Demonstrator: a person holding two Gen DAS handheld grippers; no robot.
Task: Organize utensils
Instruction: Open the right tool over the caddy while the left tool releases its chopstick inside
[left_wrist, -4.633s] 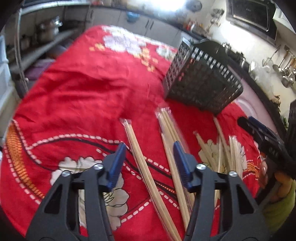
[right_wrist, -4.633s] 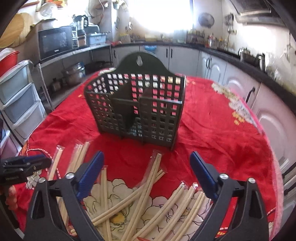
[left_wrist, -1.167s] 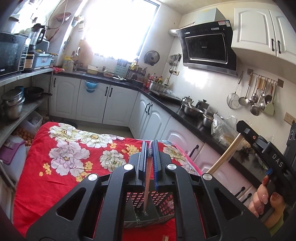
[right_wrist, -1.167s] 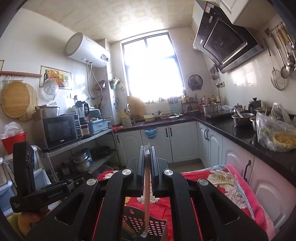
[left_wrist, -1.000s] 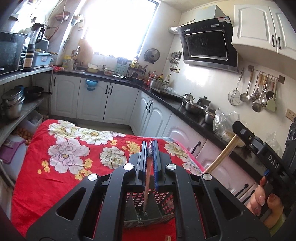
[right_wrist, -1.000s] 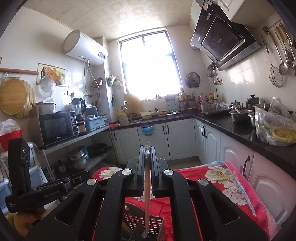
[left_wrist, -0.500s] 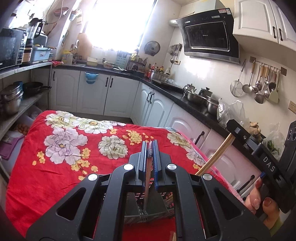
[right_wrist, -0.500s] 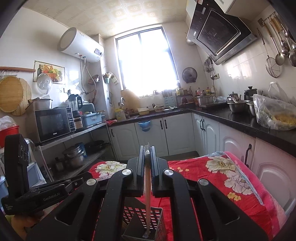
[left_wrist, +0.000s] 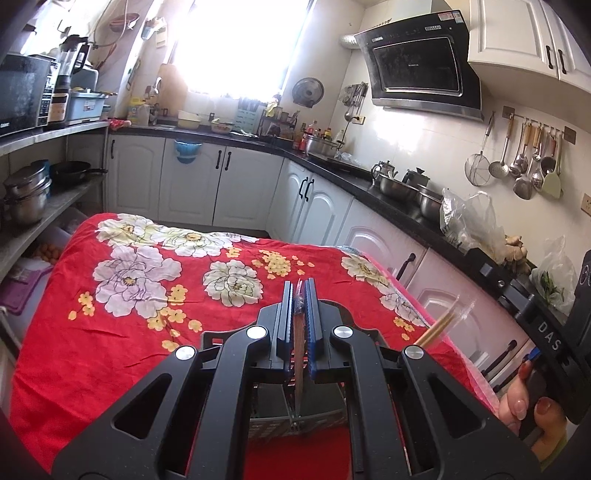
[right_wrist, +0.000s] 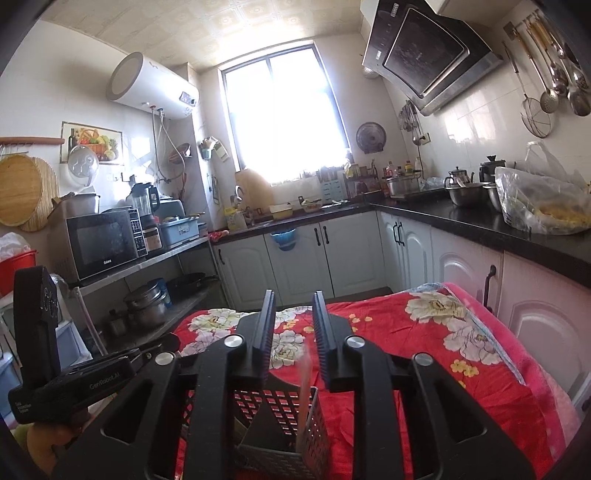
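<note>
My left gripper clenched on wrapped wooden chopstick pair above dark perforated plastic utensil basket. My right gripper released, its wrapped pair dropping in. Risk: left pair snags divider, tips basket. Red floral tablecloth, sunlit kitchen.

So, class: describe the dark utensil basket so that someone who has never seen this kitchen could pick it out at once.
Find the table under the red flowered cloth. At its near end, just below the two grippers, stands the utensil basket. It is the only dark container there, its walls pierced with rows of small square holes.
</note>
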